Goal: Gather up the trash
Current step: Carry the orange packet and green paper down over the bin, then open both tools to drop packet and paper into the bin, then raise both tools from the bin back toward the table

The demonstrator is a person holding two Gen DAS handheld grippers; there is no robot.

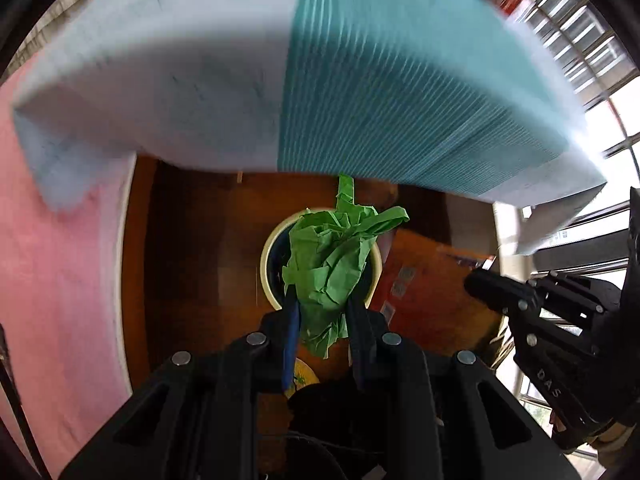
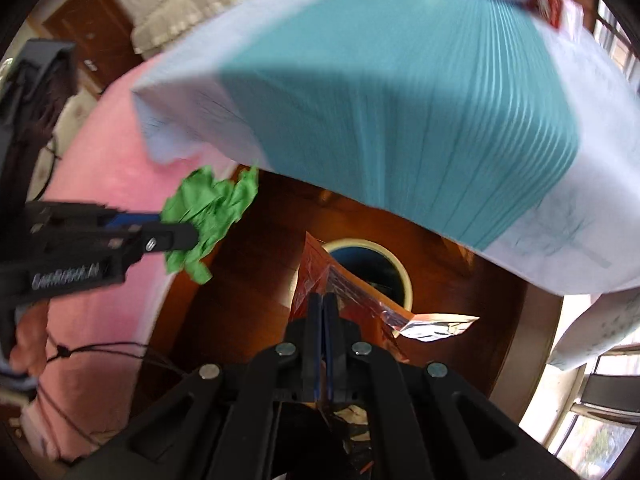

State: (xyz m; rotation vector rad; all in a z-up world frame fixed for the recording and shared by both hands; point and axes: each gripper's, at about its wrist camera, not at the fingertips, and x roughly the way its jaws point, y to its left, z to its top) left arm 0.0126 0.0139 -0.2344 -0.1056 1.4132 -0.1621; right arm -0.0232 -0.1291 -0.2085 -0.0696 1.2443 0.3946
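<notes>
The left gripper [image 1: 320, 304] is clamped on a crumpled wad of green paper [image 1: 334, 264], its two jaws pressing the wad from either side with the paper bulging out past the tips. Straight beyond those tips, directly along the line the gripper points, sits the round cream-rimmed bin [image 1: 269, 272] on the dark wooden floor [image 1: 192, 248]; in the left wrist view the wad covers most of the bin's mouth, so the drop looks nearly lined up.

The right gripper [image 2: 325, 300] has its jaws pressed together on a flat orange foil wrapper [image 2: 344, 280], pinched near one edge. The wrapper's long side runs away from the jaws and off to the right, its silvery torn end sticking out sideways. From this gripper the same bin [image 2: 406, 276] lies just ahead and a little to the right of the fingertips, partly hidden by the wrapper.

Judged from both views, both grippers are close to the bin, the left more squarely over it; the right would need a slight shift to the right to centre the wrapper.

Count: two grippers, two pieces of trash held, one bin. A table draped in a blue and teal cloth [image 1: 400, 80] overhangs beyond the bin, with a pink cover [image 1: 60, 260] to the left.
</notes>
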